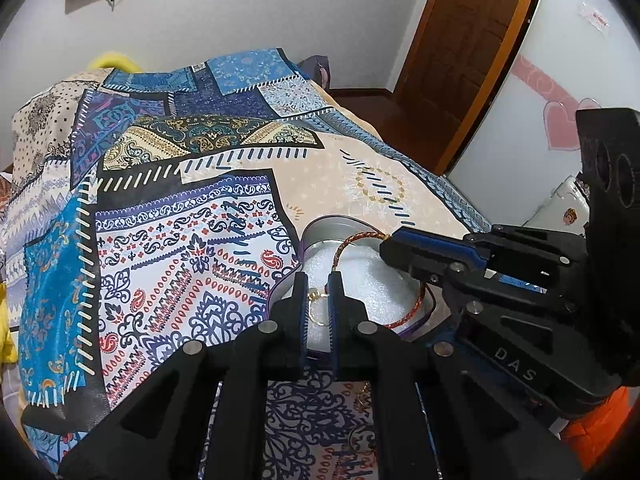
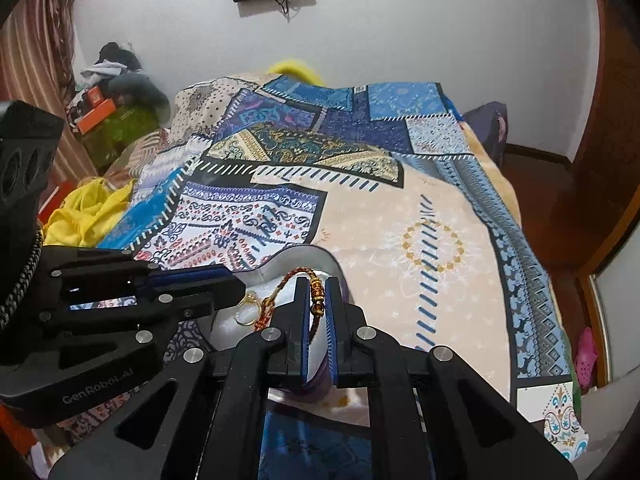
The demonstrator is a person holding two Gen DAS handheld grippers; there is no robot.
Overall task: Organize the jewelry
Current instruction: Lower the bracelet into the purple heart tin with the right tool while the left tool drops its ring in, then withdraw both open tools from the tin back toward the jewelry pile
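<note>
Jewelry sat gathered at a heart-shaped tin [image 1: 320, 236] lined with white foam [image 1: 360, 276], resting on a patchwork bedspread [image 1: 180, 208]. Leftmost, the left gripper [image 1: 318, 300] had its fingers drawn narrow around a gold ring [image 1: 319, 312] over the foam. Rightward, the right gripper [image 2: 318, 300] was clamped on the beaded part of a red-and-gold braided bracelet [image 2: 316, 292], whose cord looped across the tin's interior and over its rim.
</note>
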